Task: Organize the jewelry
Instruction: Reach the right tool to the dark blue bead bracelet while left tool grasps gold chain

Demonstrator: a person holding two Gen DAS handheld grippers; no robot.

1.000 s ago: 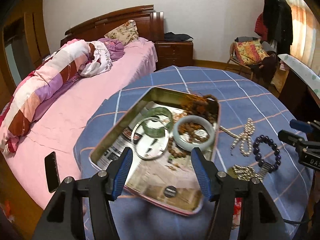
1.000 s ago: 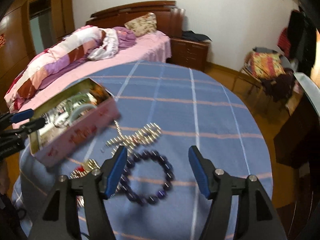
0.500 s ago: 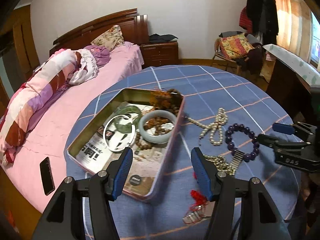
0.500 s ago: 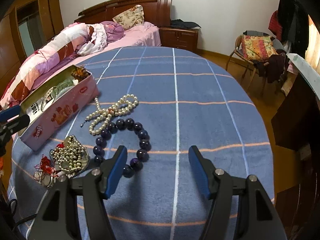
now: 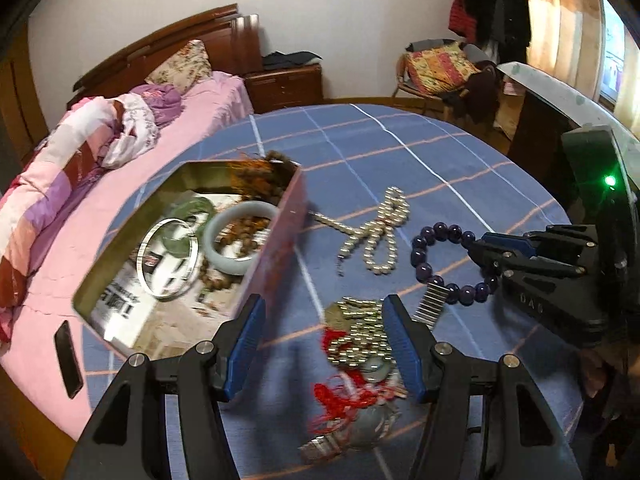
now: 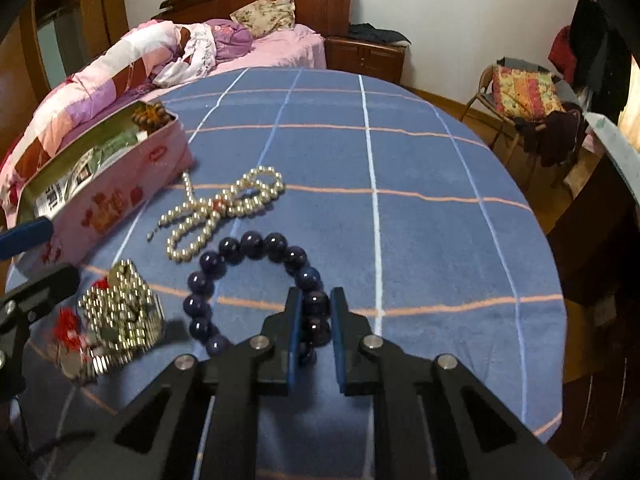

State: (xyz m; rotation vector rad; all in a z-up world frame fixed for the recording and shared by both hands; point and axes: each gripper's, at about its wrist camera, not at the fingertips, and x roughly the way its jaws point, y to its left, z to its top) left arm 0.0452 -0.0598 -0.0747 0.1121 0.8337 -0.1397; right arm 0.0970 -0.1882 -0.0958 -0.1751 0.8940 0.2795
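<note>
A pink tin box (image 5: 276,256) (image 6: 120,196) sits at the table's left with bangles and brown beads inside. A pearl necklace (image 5: 376,232) (image 6: 224,208) lies beside it. My right gripper (image 6: 314,316) is shut on a dark purple bead bracelet (image 6: 248,244) (image 5: 424,248) that rests on the blue cloth. My left gripper (image 5: 324,344) is open, low over a pile of gold chain with red tassels (image 5: 356,344) (image 6: 116,312). The right gripper shows in the left wrist view (image 5: 496,252).
The round table has a blue checked cloth (image 6: 420,168). A pink bed (image 5: 80,208) stands to the left with a phone (image 5: 68,352) on it. A chair with clothes (image 6: 528,108) stands at the back right. A dark cabinet (image 6: 600,232) is at the right.
My right gripper has moved forward and closed on the purple bracelet. My left gripper has swung right, from the tin to over the gold chain pile.
</note>
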